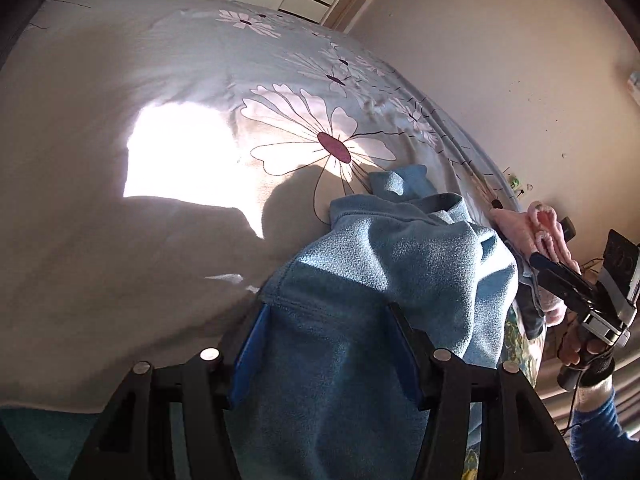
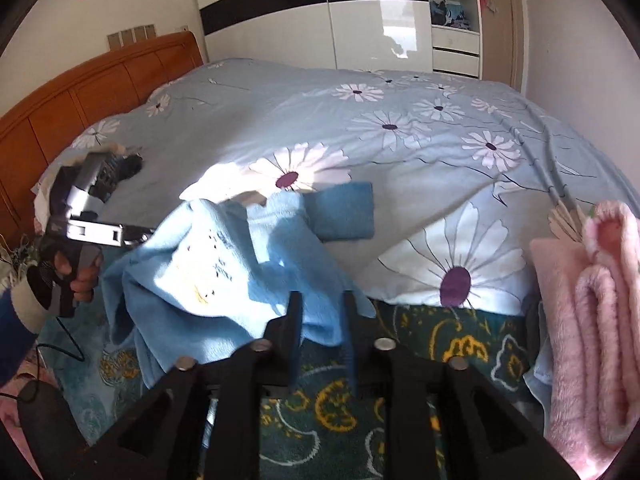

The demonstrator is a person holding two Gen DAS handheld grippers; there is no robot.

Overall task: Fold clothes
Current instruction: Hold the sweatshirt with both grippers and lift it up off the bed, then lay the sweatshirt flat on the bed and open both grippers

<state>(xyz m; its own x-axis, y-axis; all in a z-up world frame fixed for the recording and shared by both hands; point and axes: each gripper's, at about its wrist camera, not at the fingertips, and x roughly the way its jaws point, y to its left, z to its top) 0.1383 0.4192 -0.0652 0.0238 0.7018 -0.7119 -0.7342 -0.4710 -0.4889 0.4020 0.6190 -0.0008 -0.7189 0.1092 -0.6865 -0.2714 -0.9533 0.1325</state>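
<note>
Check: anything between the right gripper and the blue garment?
Nothing visible. The right gripper has its jaws apart at the hem of the blue garment, with no object between. The pink garment lies off to the side, on the bed edge.

Hard sunlight patch blown out on the bedspread (image 1: 180, 160) (deep shadows beside), fisheye-warped dark edges.

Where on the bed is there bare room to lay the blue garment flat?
The floral bedsheet lies bare from the wooden headboard across to the wardrobe side, beyond the sunlit patch. The near edge is crowded: the blue garment is bunched there beside a small folded blue piece, and pink fleece clothes fill the right corner.
</note>
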